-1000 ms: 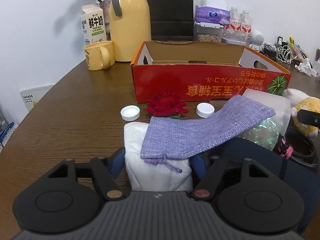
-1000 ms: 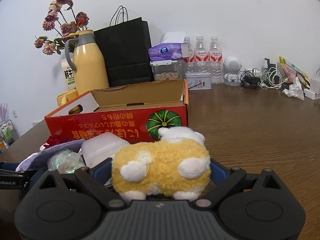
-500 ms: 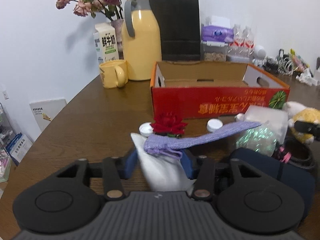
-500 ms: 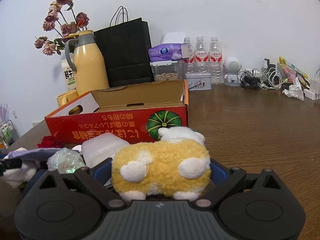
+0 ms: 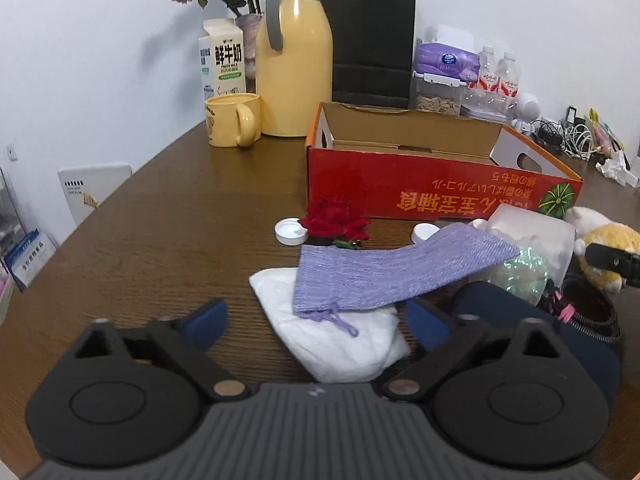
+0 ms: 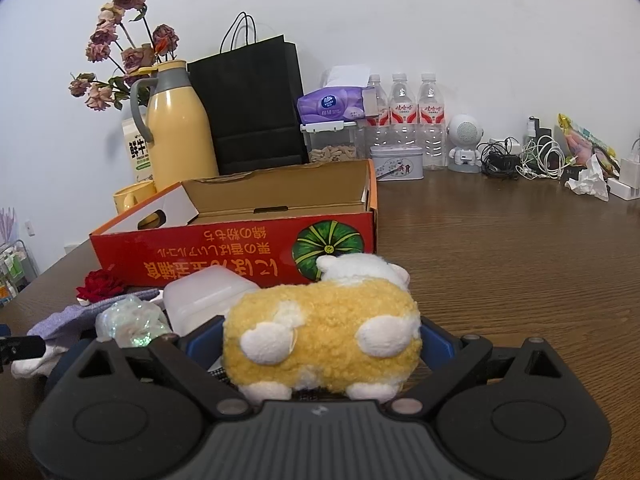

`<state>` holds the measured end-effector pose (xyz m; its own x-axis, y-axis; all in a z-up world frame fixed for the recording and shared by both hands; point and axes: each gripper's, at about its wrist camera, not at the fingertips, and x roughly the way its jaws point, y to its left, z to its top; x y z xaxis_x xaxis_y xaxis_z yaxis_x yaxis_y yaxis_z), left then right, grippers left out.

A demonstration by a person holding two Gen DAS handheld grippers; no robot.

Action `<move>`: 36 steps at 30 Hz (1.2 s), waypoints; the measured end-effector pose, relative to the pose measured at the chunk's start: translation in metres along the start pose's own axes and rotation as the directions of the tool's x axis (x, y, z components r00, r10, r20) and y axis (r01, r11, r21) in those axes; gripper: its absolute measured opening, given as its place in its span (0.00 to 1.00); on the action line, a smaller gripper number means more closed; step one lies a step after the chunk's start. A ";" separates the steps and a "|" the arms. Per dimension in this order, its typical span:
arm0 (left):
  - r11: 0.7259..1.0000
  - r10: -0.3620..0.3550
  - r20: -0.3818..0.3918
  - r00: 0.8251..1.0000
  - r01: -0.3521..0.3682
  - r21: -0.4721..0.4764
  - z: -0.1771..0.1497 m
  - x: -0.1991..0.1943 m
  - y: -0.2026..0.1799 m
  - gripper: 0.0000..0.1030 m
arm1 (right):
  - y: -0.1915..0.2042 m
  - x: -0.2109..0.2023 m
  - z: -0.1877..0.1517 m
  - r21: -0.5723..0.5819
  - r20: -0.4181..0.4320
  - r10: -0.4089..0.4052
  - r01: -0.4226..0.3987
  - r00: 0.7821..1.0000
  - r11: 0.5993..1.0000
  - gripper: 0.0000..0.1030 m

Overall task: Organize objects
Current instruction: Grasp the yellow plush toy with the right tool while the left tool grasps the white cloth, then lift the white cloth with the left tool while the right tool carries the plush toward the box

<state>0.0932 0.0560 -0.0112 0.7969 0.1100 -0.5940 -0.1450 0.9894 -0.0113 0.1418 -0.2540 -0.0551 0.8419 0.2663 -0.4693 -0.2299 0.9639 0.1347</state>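
Note:
My left gripper point(image 5: 316, 322) is open; a white cloth bundle point(image 5: 332, 340) lies on the table between its fingers, with a purple drawstring pouch point(image 5: 392, 270) draped over it. My right gripper point(image 6: 320, 344) is shut on a yellow and white plush toy point(image 6: 324, 332), also seen in the left wrist view point(image 5: 608, 240). The open red cardboard box point(image 5: 432, 188) stands behind the pile and shows in the right wrist view point(image 6: 240, 252). A red rose point(image 5: 336, 222) and two white caps point(image 5: 291, 232) lie in front of the box.
A translucent plastic tub point(image 6: 204, 298) and shiny wrap point(image 6: 132, 322) lie between the grippers, beside a dark blue item point(image 5: 532, 320). A yellow mug point(image 5: 232, 125), yellow flask point(image 5: 294, 64), milk carton point(image 5: 222, 60), black bag point(image 6: 248, 108), bottles point(image 6: 404, 120) and cables point(image 6: 520, 156) line the back.
My left gripper has opened and let go of the white bundle, which now lies flat on the table with the pouch. The right gripper holds still.

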 end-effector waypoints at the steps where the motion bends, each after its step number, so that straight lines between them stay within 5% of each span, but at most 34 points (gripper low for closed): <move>1: 1.000 0.007 -0.008 1.000 -0.007 -0.008 0.001 0.003 -0.002 1.00 | 0.000 0.000 0.000 0.000 0.001 0.000 0.000 1.000 1.000 0.94; 10: 0.996 0.080 -0.092 0.993 -0.083 -0.026 0.005 0.035 -0.018 0.98 | 0.001 -0.001 -0.002 0.003 -0.002 0.013 -0.013 1.000 1.000 0.94; 11: 0.996 0.084 -0.091 0.992 -0.086 -0.020 0.005 0.035 -0.019 0.94 | 0.001 -0.001 -0.002 0.004 -0.001 0.014 -0.014 1.000 1.000 0.94; 12: 0.997 0.075 -0.092 0.993 -0.076 -0.008 0.004 0.035 -0.020 0.75 | 0.001 -0.001 -0.001 0.005 0.000 0.016 -0.016 1.000 1.000 0.94; 15: 0.998 0.059 -0.086 0.995 -0.056 0.035 0.002 0.031 -0.021 0.71 | 0.000 -0.001 -0.002 0.007 0.002 0.019 -0.019 1.000 1.000 0.94; 24: 0.997 0.006 0.033 0.999 -0.008 0.072 0.006 -0.010 -0.011 0.71 | 0.000 -0.002 -0.002 0.009 0.004 0.021 -0.021 1.000 1.000 0.94; 36: 0.996 -0.068 0.197 0.978 0.055 0.072 0.030 -0.052 -0.017 0.72 | 0.002 -0.009 -0.003 -0.007 0.047 0.017 -0.017 0.999 1.000 0.94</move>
<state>0.0716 0.0360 0.0441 0.9049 0.0586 -0.4216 -0.0583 0.9982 0.0136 0.1322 -0.2543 -0.0536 0.8596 0.2826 -0.4257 -0.2475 0.9592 0.1369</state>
